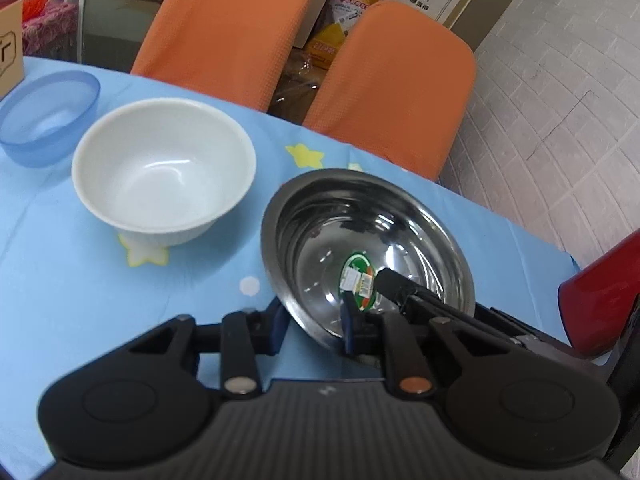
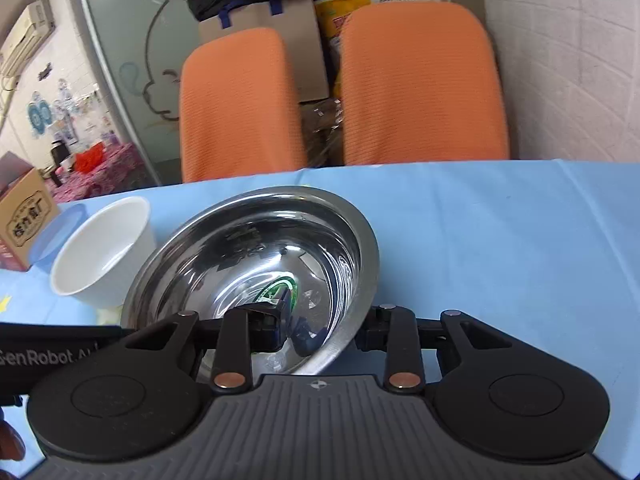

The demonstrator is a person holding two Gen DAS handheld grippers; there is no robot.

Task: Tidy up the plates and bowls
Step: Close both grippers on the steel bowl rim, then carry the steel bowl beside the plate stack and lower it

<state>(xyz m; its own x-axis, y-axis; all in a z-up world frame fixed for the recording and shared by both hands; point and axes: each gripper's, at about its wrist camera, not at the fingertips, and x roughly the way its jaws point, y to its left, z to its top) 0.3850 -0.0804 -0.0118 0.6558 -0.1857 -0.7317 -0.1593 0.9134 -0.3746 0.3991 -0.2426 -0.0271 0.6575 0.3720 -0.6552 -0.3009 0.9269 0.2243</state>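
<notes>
A: Both grippers pinch the steel bowl (image 1: pixel 368 256), rim between each pair of fingers, left gripper (image 1: pixel 312 320), right gripper (image 2: pixel 320 328).
B: Looks light, stiff, slippery; the rim seems the safest hold.

2 orange chairs (image 2: pixel 420 80), cardboard box (image 2: pixel 24 216) behind tbl.

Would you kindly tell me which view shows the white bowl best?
The left wrist view: the white bowl shows whole, rim and inside. In the right wrist view the steel bowl hides part of it.
</notes>
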